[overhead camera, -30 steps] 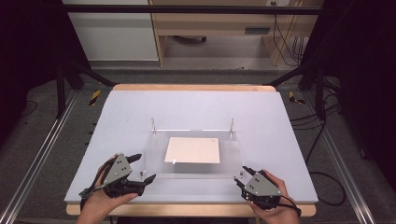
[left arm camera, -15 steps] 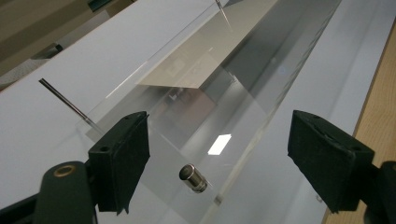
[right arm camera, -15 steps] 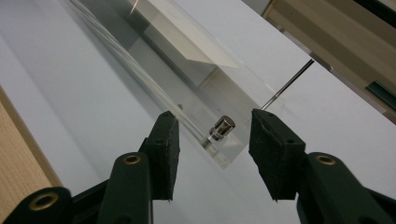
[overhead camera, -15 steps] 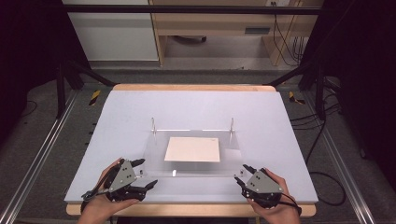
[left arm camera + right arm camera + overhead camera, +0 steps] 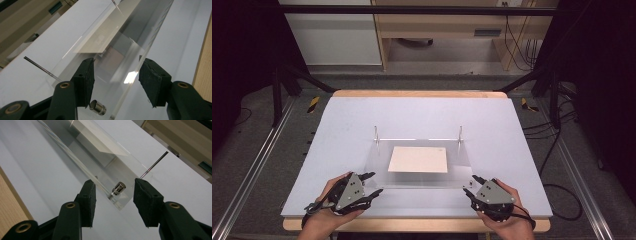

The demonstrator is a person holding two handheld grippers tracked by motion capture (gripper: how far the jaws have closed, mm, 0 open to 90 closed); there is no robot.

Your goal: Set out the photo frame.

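White-topped table (image 5: 337,145) with wooden edging: clear acrylic plate (image 5: 377,162) lies flat at centre, toward the near side. Cream square sheet (image 5: 418,159) sits on or under the plate, can't tell which, roughly mid-plate. Two thin upright metal posts (image 5: 375,134) stand at the plate's far corners, thin rod (image 5: 417,139) spanning between them. Short metal stud (image 5: 118,188) at the plate's near right corner, another stud (image 5: 98,107) at the near left corner. Left gripper (image 5: 371,185) sits just at the near left corner, right gripper (image 5: 471,185) just at the near right corner. Wooden bench (image 5: 437,25) behind the table, on the floor.
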